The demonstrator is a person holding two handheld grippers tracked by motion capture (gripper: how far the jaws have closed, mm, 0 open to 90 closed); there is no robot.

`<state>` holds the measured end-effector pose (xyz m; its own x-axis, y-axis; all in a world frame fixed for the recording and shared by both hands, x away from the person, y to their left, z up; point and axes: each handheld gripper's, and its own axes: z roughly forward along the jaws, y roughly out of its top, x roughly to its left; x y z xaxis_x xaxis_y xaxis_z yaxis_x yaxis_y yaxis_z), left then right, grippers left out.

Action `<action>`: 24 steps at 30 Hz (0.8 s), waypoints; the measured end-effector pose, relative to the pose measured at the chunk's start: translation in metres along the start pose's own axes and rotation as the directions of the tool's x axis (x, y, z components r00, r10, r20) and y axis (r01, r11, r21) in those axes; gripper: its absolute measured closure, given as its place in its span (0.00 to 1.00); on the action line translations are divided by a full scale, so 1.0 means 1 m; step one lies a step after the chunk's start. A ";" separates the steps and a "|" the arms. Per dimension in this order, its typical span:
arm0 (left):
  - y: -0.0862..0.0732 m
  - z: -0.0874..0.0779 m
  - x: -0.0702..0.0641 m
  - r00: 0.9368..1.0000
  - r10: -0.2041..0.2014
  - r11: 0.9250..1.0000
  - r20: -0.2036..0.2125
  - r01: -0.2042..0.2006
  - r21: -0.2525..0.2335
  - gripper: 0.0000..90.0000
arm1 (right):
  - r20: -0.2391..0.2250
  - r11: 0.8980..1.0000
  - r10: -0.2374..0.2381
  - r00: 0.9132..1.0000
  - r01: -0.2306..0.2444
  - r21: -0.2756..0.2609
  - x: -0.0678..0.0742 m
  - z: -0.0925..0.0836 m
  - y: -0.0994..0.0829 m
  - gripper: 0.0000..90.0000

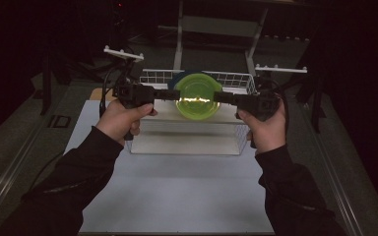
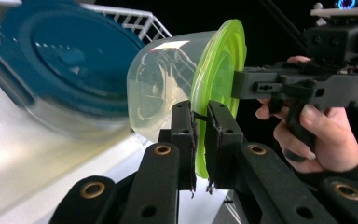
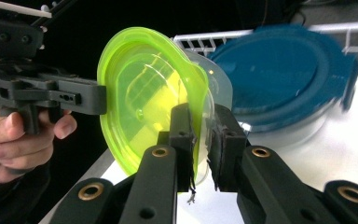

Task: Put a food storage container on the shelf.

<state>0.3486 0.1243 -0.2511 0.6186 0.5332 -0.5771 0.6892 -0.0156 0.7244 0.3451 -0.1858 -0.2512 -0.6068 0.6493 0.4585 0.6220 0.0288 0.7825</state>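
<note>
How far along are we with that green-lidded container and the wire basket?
Done: the clear plastic container with the lime-green lid is lifted, tipped sideways. In hand: left gripper and right gripper each pinch the lid rim from opposite sides. Left, probably: setting it down by the blue-lidded container at the white wire basket.

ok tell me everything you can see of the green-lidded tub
The tub is a clear, plastic-looking container closed by a translucent lime-green lid. It is held up above the white wire basket, tipped on its side so the lid faces the person. The left gripper and right gripper each pinch the lid's rim from opposite sides. It looks empty. A blue-lidded tub sits behind it.
</note>
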 end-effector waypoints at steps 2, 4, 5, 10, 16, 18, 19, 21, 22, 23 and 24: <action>0.007 0.001 0.000 1.000 -0.004 1.000 -0.010 0.004 -0.005 0.91 | 0.008 1.000 0.001 1.000 -0.001 -0.009 -0.001 0.002 0.007 0.90; 0.013 0.003 0.002 1.000 -0.007 1.000 -0.018 0.007 -0.005 0.91 | 0.014 1.000 0.006 1.000 -0.006 -0.013 -0.003 0.004 0.014 0.89; 0.016 0.005 0.004 1.000 -0.013 1.000 -0.018 0.013 -0.005 0.91 | 0.017 1.000 0.010 1.000 -0.010 -0.011 -0.005 0.006 0.016 0.89; 0.026 0.013 0.015 0.999 -0.042 0.999 -0.020 0.043 0.009 0.91 | 0.044 1.000 0.023 0.999 -0.023 -0.002 -0.012 0.013 0.026 0.89; 0.031 0.024 0.024 0.996 -0.084 0.996 -0.023 0.084 0.030 0.91 | 0.074 0.999 0.037 0.997 -0.038 0.023 -0.023 0.020 0.035 0.89; 0.032 0.026 0.027 0.996 -0.093 0.995 -0.015 0.094 0.028 0.90 | 0.072 0.998 0.046 0.996 -0.048 0.030 -0.027 0.022 0.035 0.89; 0.032 0.026 0.028 0.995 -0.097 0.995 -0.016 0.097 0.024 0.90 | 0.066 0.998 0.051 0.996 -0.053 0.026 -0.029 0.022 0.036 0.89; 0.034 0.028 0.029 0.995 -0.104 0.994 -0.013 0.104 0.024 0.90 | 0.073 0.998 0.048 0.996 -0.050 0.029 -0.029 0.024 0.038 0.89; 0.035 0.028 0.030 0.994 -0.106 0.994 -0.011 0.106 0.025 0.90 | 0.075 0.998 0.051 0.996 -0.053 0.030 -0.030 0.024 0.039 0.89; 0.036 0.029 0.032 0.994 -0.113 0.993 0.000 0.113 0.028 0.90 | 0.072 0.998 0.056 0.996 -0.058 0.034 -0.031 0.024 0.040 0.89; 0.036 0.029 0.034 0.993 -0.118 0.993 0.004 0.117 0.031 0.90 | 0.077 0.998 0.055 0.996 -0.058 0.037 -0.031 0.025 0.041 0.88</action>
<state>0.4055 0.1171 -0.2551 0.5347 0.5281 -0.6597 0.7683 0.0213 0.6397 0.4019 -0.1860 -0.2435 -0.5317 0.7064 0.4673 0.6743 0.0191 0.7382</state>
